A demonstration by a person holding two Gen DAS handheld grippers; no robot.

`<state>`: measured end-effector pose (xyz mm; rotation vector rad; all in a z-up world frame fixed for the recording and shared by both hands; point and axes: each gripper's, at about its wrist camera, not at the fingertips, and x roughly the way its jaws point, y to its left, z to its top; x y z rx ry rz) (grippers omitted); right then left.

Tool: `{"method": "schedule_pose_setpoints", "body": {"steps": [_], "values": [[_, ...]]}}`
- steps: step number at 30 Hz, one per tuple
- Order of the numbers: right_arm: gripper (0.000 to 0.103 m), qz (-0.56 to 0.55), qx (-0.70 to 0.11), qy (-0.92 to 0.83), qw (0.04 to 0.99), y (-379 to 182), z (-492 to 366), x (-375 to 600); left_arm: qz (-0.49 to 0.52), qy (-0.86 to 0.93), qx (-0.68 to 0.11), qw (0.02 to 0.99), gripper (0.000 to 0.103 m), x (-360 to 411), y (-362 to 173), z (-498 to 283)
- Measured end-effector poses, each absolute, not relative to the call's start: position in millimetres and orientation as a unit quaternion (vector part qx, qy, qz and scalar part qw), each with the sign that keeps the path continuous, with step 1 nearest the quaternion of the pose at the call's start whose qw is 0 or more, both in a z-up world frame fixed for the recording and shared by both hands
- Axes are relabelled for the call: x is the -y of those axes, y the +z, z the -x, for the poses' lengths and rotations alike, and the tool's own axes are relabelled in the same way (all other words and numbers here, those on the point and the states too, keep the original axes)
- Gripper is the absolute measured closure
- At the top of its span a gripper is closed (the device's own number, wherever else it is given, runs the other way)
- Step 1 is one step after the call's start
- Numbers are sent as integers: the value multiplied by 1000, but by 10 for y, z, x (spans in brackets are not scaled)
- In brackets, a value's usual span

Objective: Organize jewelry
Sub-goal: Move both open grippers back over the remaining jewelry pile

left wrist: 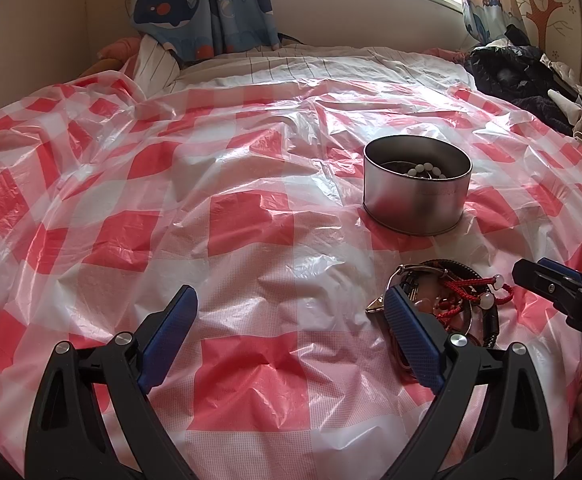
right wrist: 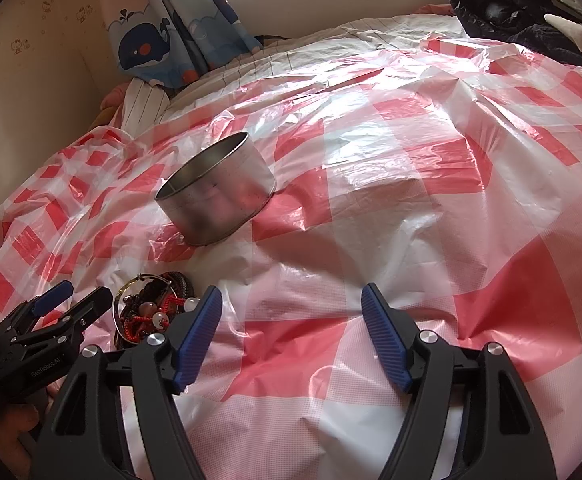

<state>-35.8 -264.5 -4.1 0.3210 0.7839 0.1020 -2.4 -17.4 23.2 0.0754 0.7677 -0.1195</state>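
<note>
Here the sorting looks partly under way: one round metal tin stands on the red-and-white checked plastic sheet spread over the bed, and a string of pale beads already lies inside it. A single tangled pile of jewelry lies on the sheet just in front of the tin, between the two tools. In it I can make out red cord with pale beads, a thin metal bangle and a dark braided band; the exact number of pieces cannot be counted, since they overlap.

The left gripper hovers over bare sheet with its jaws spread wide and nothing between them; its right finger sits just beside the pile. The right gripper likewise has its jaws apart and empty, with the pile off to its left.

My judgement is that the step in hand is picking the next piece. That calls for one tool to swing over the pile, lower onto a single strand, close on it, and lift clear without dragging the rest, then carry it to the tin.
</note>
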Motion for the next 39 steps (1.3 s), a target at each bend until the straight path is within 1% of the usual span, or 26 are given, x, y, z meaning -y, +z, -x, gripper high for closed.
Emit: {"method": "schedule_pose_setpoints", "body": {"steps": [14, 16, 19, 20, 21, 26, 27, 29, 32, 34, 39], "values": [[32, -156, -380, 49, 911, -38, 359, 2644, -31, -63, -372, 926, 13, 157, 246, 29], [32, -157, -378, 47, 911, -30, 369, 2649, -9, -84, -368, 926, 13, 95, 285, 42], [32, -164, -367, 43, 915, -26, 430, 2635, 59, -152, -360, 919, 13, -37, 400, 48], [32, -168, -366, 44, 915, -29, 443, 2632, 65, -170, -360, 915, 13, -34, 439, 38], [32, -169, -366, 43, 914, -32, 447, 2629, 57, -187, -359, 913, 13, -5, 476, 25], [32, -164, -376, 43, 911, -36, 432, 2591, -59, -259, -362, 893, 13, 308, 524, -34], [32, -164, -377, 42, 910, -31, 427, 2604, -70, -266, -367, 888, 14, 351, 504, -55], [31, -165, -380, 41, 909, -32, 429, 2617, -78, -279, -381, 878, 25, 408, 450, -113], [31, -166, -384, 40, 908, -32, 424, 2624, -68, -291, -401, 866, 37, 448, 392, -178], [30, -167, -385, 40, 907, -30, 423, 2624, -55, -303, -407, 860, 39, 461, 385, -179], [29, -167, -385, 41, 907, -27, 416, 2630, -54, -291, -425, 855, 40, 483, 334, -202]]}}
